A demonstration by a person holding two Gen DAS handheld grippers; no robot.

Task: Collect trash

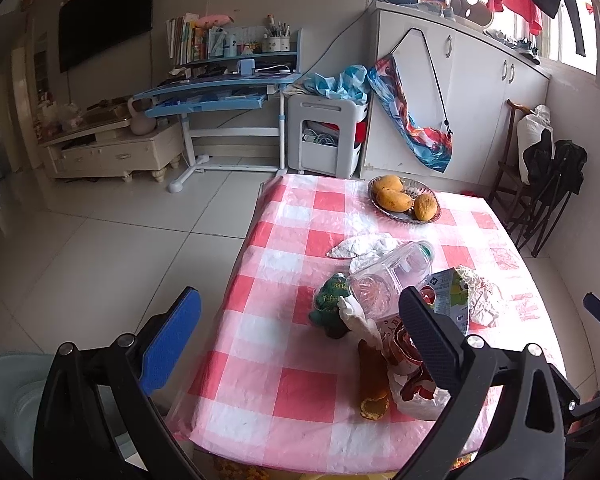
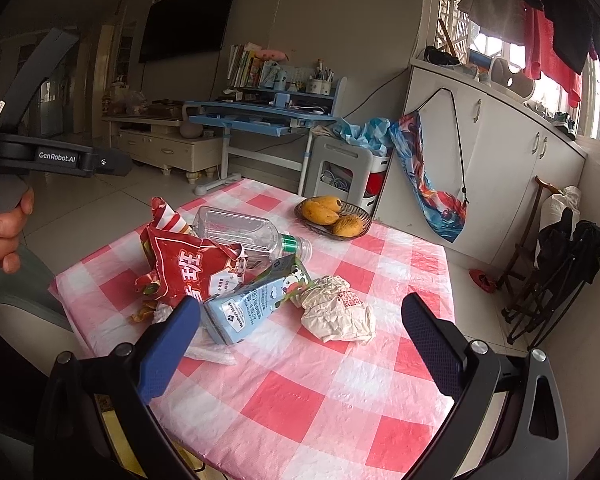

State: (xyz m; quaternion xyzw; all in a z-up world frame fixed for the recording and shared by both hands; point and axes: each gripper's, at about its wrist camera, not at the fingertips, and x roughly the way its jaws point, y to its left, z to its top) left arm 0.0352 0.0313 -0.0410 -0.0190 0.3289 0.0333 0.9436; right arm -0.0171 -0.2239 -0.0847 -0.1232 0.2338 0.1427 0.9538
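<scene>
Trash lies in a heap on the red-checked table (image 2: 292,400): a clear plastic bottle (image 2: 244,232) on its side, a red snack bag (image 2: 188,268), a blue drink carton (image 2: 256,300) and a crumpled paper wrapper (image 2: 336,312). My right gripper (image 2: 300,344) is open and empty, just in front of the carton and wrapper. In the left wrist view the bottle (image 1: 388,276), a green wrapper (image 1: 332,300), the red bag (image 1: 412,376) and a fruit peel (image 1: 374,384) show. My left gripper (image 1: 296,340) is open and empty, above the table's left edge near the heap.
A bowl of mangoes (image 2: 332,214) stands at the table's far side, also in the left wrist view (image 1: 404,198). White tissues (image 1: 364,246) lie beyond the bottle. A folding chair (image 2: 556,276) stands right of the table. The left gripper's body (image 2: 60,156) shows at left.
</scene>
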